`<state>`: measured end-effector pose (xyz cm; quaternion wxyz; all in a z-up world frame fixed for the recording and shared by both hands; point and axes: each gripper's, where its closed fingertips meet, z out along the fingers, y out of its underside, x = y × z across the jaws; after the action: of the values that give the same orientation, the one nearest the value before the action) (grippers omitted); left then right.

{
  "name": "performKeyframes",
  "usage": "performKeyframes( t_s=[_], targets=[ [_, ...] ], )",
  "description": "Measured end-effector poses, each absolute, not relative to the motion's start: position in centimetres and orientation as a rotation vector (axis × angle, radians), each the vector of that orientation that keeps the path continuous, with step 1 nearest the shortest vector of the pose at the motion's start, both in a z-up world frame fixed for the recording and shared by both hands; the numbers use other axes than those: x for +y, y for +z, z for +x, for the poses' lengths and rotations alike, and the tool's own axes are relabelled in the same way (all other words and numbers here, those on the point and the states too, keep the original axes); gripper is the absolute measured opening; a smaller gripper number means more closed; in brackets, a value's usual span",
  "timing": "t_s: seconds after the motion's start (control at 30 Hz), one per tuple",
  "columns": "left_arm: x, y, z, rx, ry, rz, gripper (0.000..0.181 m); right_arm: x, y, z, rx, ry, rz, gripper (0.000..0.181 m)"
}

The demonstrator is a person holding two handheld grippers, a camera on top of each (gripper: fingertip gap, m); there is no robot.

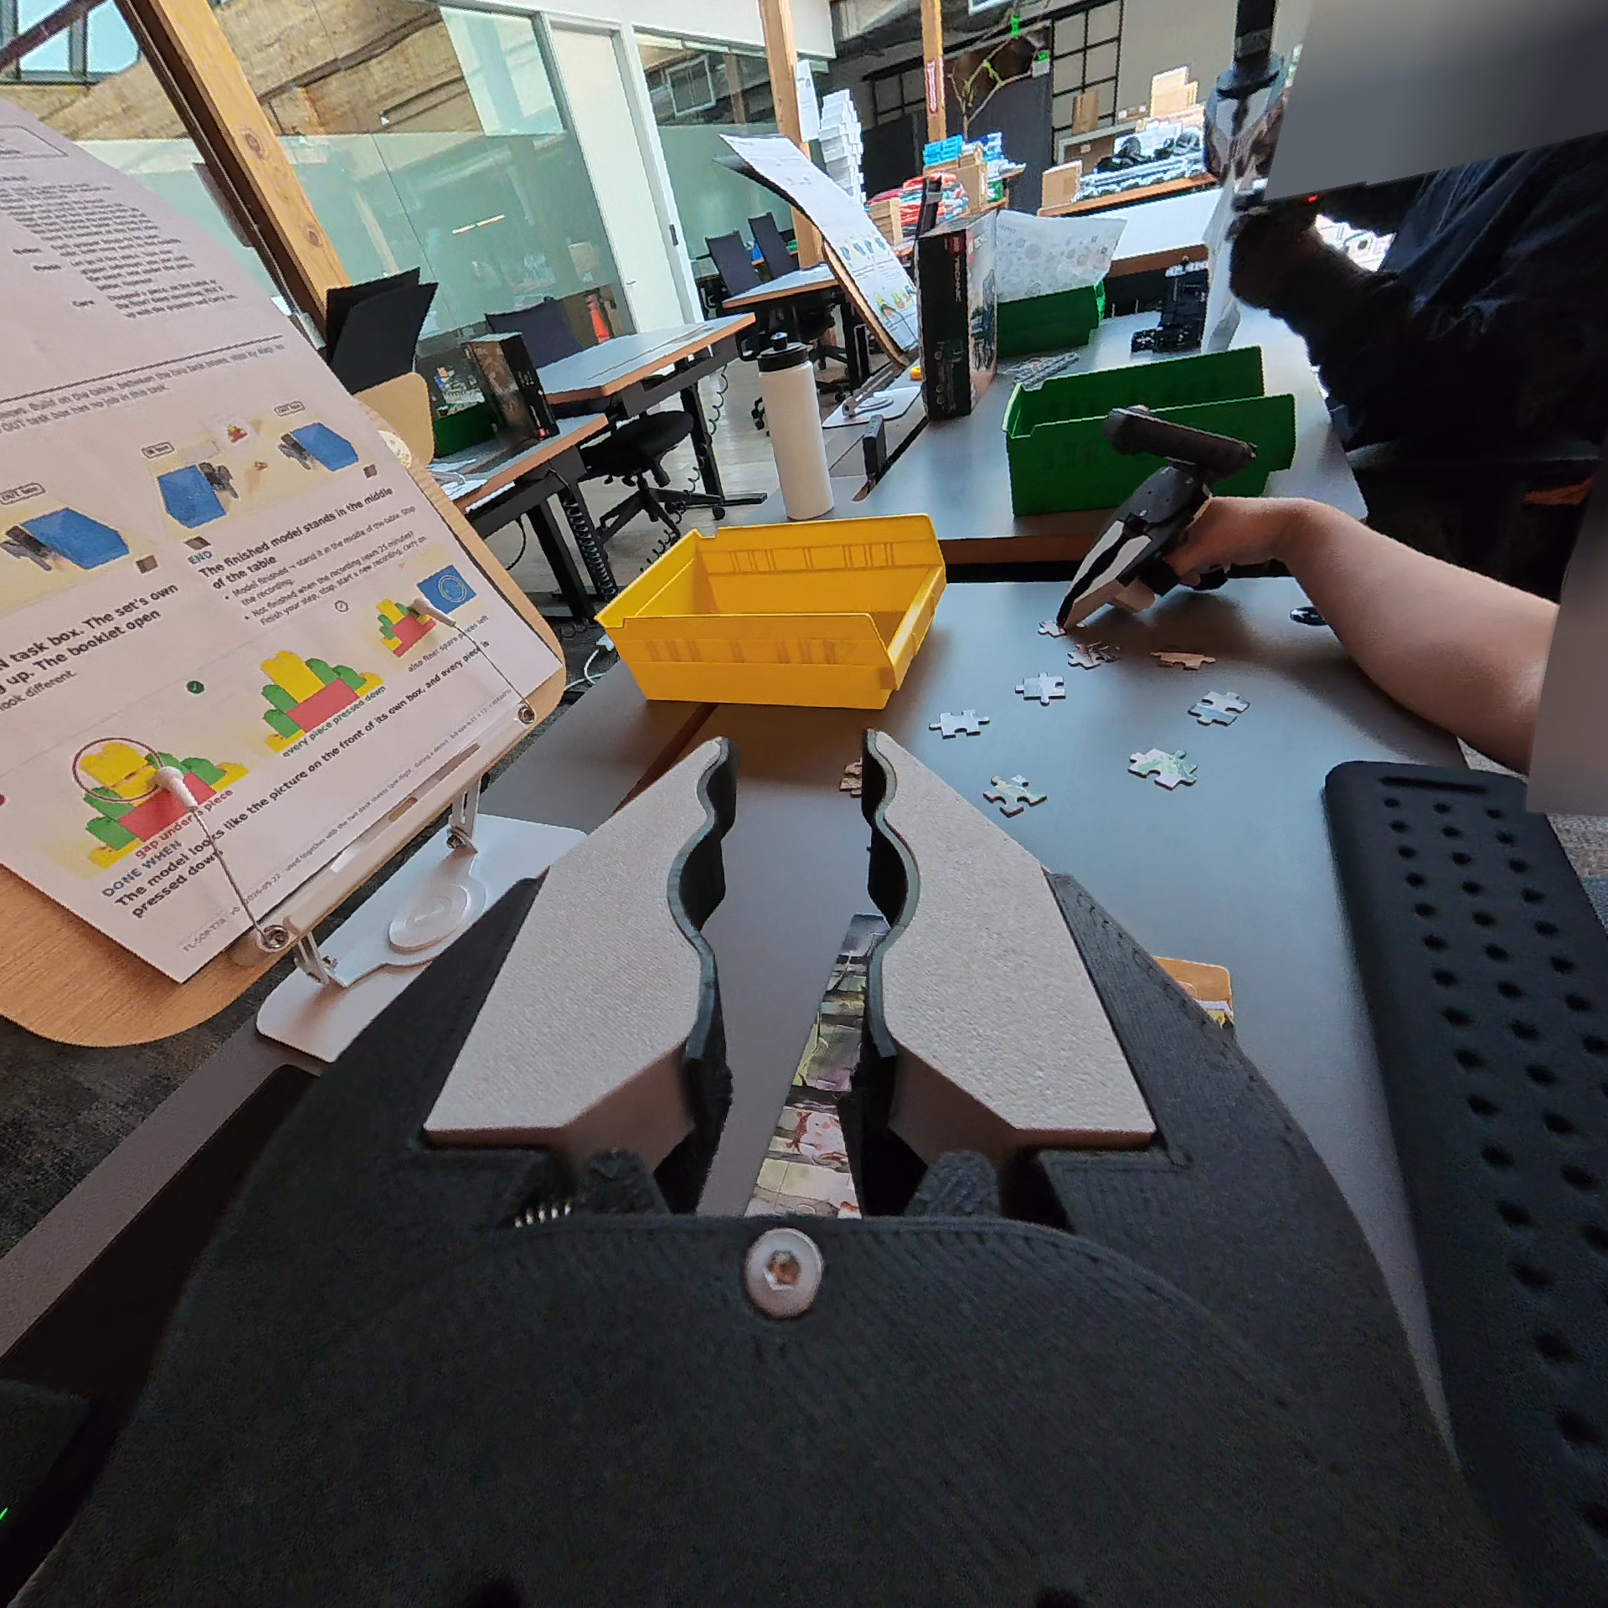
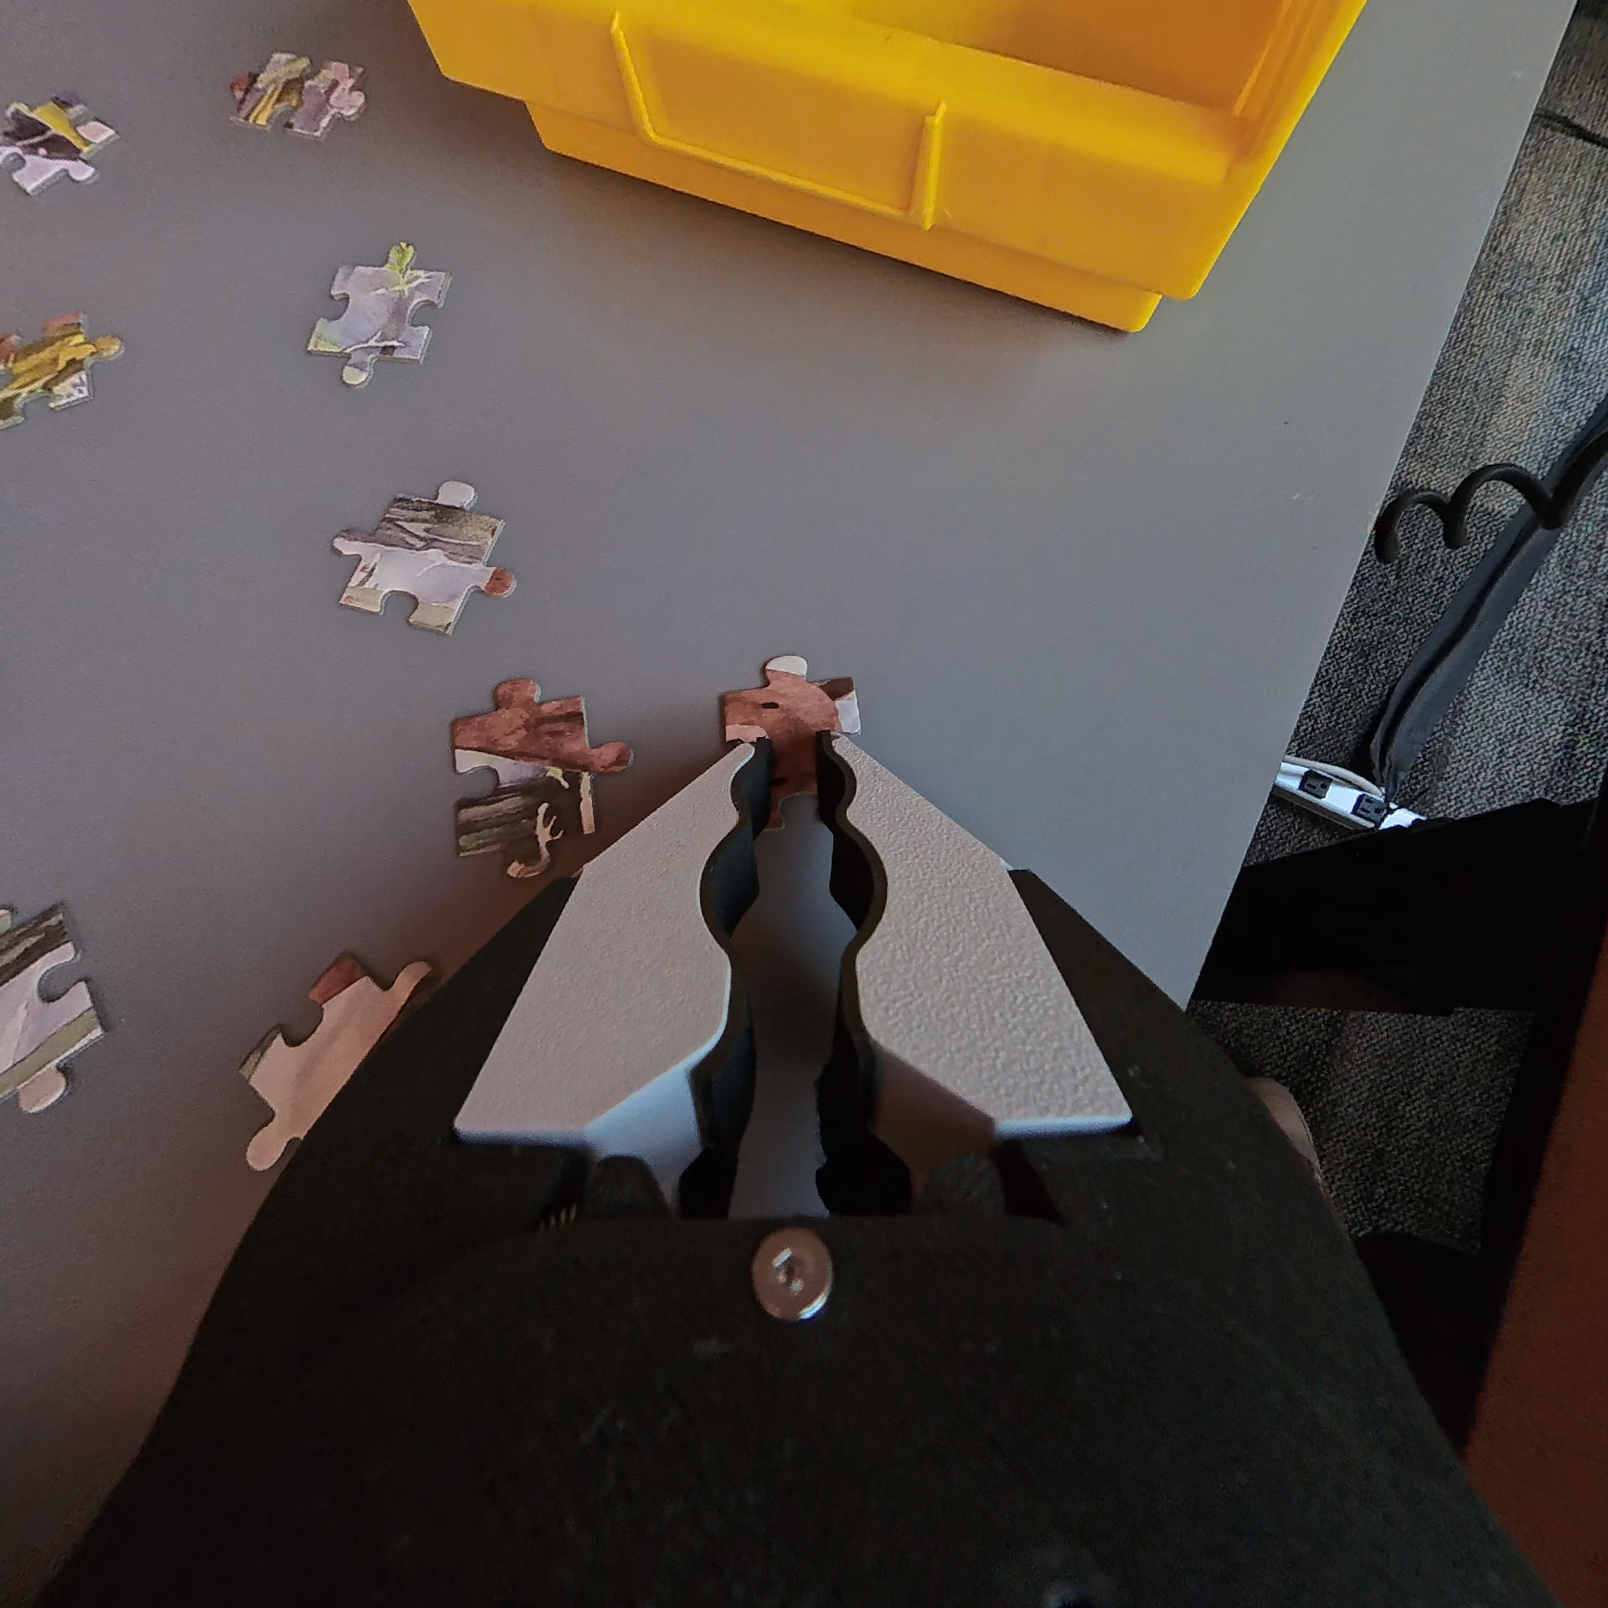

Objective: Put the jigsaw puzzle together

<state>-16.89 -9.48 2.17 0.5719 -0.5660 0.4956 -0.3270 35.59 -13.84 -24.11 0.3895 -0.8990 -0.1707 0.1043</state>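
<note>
while the left gripper [image 1: 796, 766] hangs with jaws apart, the right gripper [image 2: 787, 748] pinches a reddish-brown cardboard puzzle piece [image 2: 787, 709] near the grey tabletop's [image 2: 870, 522] right edge, before the yellow plastic bin [image 2: 1001, 157].

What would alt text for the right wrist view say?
The right gripper pinches a brown puzzle piece on a grey table. More loose pieces lie to its left, and a yellow bin sits beyond.

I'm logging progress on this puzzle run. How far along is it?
Early. Done: two pieces beside the right gripper look joined, and an assembled section shows under the left gripper, which is open. In hand: the right gripper is closing around a brown piece on the table. Left: many loose pieces lie scattered.
</note>
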Motion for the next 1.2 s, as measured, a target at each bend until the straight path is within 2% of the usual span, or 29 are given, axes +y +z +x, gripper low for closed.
performKeyframes(
  t_s=[0.27,0.6,0.83,1.07,1.2],
  targets=[
    [-9.7,2.0,-16.7,1.175,-0.764,-1.328,0.026,-13.9,-23.7,35.4,-0.504,0.177,-2.283,0.009],
    [-9.3,0.9,-16.0,1.194,-0.776,-1.364,0.027,-13.2,-19.6,32.4,-0.645,0.030,-2.179,0.008],
    [-9.1,0.6,-15.8,1.200,-0.783,-1.378,0.027,-9.7,-14.6,19.3,-1.015,-0.056,-1.988,0.008],
    [-9.6,1.7,-17.0,1.184,-0.776,-1.351,0.027,-8.1,-13.3,1.0,-1.338,0.198,-1.837,0.008],
    [-9.8,2.7,-18.1,1.157,-0.774,-1.332,0.027,-9.2,-14.7,-7.9,-1.499,0.353,-1.818,0.008]
  ],
)
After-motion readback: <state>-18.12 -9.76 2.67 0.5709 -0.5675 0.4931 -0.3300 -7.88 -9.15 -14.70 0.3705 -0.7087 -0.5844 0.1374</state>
